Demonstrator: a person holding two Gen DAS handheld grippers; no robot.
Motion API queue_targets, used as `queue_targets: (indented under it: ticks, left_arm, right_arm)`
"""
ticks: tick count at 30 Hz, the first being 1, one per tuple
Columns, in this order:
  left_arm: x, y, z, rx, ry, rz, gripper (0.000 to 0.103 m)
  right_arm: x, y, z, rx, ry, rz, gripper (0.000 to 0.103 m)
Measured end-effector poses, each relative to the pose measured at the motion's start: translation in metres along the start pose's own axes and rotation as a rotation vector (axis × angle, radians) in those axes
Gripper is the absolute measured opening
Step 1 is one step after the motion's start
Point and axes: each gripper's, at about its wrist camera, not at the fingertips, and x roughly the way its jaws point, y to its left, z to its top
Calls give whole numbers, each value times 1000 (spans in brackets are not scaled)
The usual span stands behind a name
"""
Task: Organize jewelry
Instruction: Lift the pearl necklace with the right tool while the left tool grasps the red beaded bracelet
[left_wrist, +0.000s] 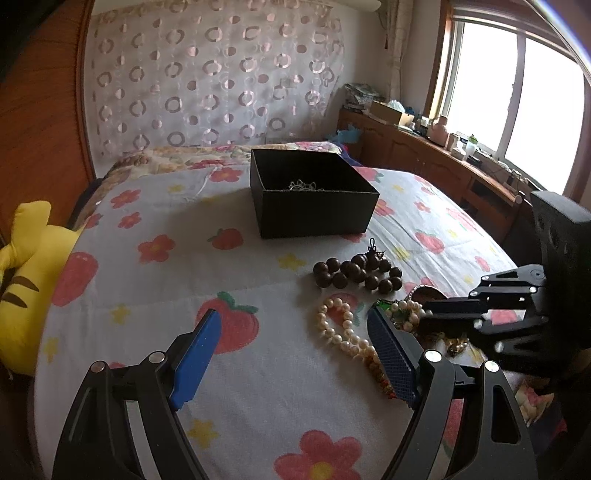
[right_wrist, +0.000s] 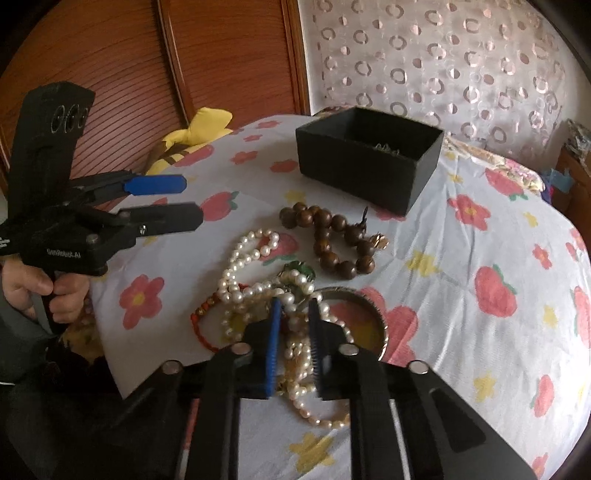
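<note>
The left wrist view looks along its fingers from low over the flower-printed bedspread (left_wrist: 155, 206) toward the circle-patterned curtain (left_wrist: 207, 74). The right wrist view sits closer, angled down. Both 2 views share the open black cardboard box (left_wrist: 314, 206) (right_wrist: 365, 166) and the brown wooden bead bracelet (left_wrist: 356, 273) (right_wrist: 332, 240).

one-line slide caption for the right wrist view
Right gripper closing around a tangled pearl necklace on a floral bedspread, wooden bead bracelet and black box beyond.

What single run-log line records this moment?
left gripper: open, idle | right gripper: closing around pearl necklace, grasp uncertain | wooden bead bracelet: on bed | black box: open
</note>
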Motion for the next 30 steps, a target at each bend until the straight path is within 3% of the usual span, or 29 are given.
queue_targets:
  ticks: [14, 30]
  left_arm:
    - [-7, -7, 0, 4, 5, -16, 78]
    - [1, -33, -15, 50, 45, -76, 78]
  right_arm:
    - [-46, 0, 36, -11, -163, 2, 9]
    - [-127, 6, 104, -84, -401, -105, 9]
